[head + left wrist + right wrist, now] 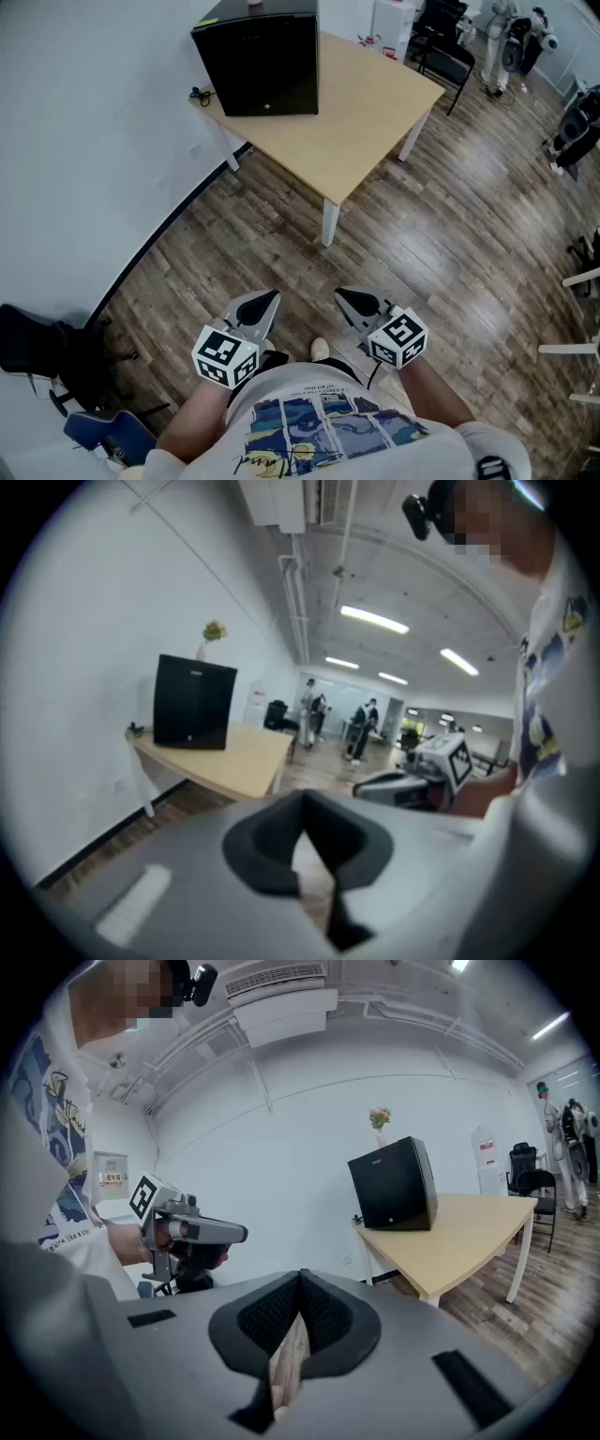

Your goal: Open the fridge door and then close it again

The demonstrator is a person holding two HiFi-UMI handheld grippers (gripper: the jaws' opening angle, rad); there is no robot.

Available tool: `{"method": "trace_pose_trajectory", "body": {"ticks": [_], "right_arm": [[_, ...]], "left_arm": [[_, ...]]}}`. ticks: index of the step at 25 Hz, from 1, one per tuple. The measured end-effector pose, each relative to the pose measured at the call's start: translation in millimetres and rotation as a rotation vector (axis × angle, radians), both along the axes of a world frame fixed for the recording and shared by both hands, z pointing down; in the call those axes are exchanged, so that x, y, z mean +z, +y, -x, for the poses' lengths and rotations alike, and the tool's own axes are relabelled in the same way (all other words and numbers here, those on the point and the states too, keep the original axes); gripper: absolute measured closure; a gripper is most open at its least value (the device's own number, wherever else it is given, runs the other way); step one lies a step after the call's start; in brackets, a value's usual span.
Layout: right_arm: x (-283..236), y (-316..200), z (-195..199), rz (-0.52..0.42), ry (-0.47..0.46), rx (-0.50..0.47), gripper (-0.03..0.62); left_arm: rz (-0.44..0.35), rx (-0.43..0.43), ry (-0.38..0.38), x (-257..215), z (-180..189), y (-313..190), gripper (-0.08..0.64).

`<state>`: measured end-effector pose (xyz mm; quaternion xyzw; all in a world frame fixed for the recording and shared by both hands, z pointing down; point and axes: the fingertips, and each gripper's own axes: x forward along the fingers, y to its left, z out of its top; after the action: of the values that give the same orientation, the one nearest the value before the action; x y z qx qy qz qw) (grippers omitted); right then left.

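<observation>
Nothing legible anywhere. Tiny pale logo on the black fridge (194,708) front, unreadable; red-lettered wall notice (111,1178) blurred; line of small print and cursive script on the shirt (319,412) too small to read.

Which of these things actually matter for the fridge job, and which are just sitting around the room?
For the job:
- black fridge, door closed
- left gripper and right gripper, both closed, empty

Just around:
- wooden table, only bearing the fridge
- flower on top of the fridge
- black chair beyond the table
</observation>
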<state>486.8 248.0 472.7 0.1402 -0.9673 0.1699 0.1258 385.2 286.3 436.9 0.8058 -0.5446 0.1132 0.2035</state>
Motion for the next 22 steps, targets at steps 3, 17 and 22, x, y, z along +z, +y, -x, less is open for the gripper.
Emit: {"method": "trace_pose_trajectory", "body": {"ticks": [3, 17, 22], "right_arm": [[0, -21, 1, -0.017, 0.021, 0.002, 0.580], [-30, -100, 94, -0.087, 0.067, 0.060, 0.580], [-41, -111, 165, -0.091, 0.059, 0.096, 0.577]], "left_arm": [[-0.030, 0.006, -0.006, -9, 4, -16, 0.551], [-0.078, 0.047, 0.067, -11, 106, -70, 0.551], [-0.085, 0.072, 0.074, -18, 173, -84, 0.551]]}}
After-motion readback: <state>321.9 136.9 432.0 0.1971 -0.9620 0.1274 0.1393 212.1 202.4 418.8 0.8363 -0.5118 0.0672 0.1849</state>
